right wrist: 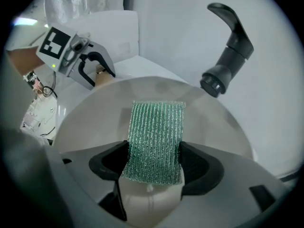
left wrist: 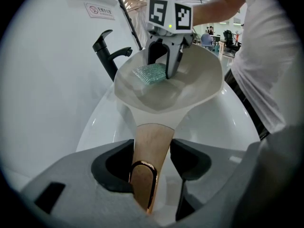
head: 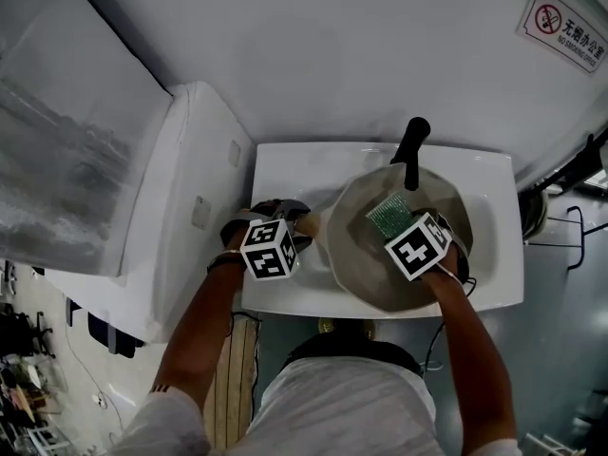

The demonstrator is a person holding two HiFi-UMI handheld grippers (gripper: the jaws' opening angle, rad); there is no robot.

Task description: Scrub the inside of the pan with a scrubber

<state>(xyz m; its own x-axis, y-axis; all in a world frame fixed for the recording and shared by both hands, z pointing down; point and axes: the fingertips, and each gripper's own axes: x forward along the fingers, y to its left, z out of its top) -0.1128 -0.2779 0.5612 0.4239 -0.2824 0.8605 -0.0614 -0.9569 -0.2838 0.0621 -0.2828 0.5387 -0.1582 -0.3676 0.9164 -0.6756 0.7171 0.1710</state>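
One beige pan [head: 353, 255] is over the white sink [head: 285, 169], with the green scrubber [right wrist: 156, 137] lying against its inside wall. The right gripper [right wrist: 153, 164] is clamped on the scrubber. The left gripper [left wrist: 149, 159] is pinching the pan's wooden handle [left wrist: 151, 137]. There's a black faucet [head: 412, 148] just behind the pan.

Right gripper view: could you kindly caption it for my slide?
Right hand-held gripper holds a green scrubber inside the pan, black faucet behind.

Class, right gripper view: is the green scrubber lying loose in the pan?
No, the right gripper is shut on the scrubber, inside the pan.
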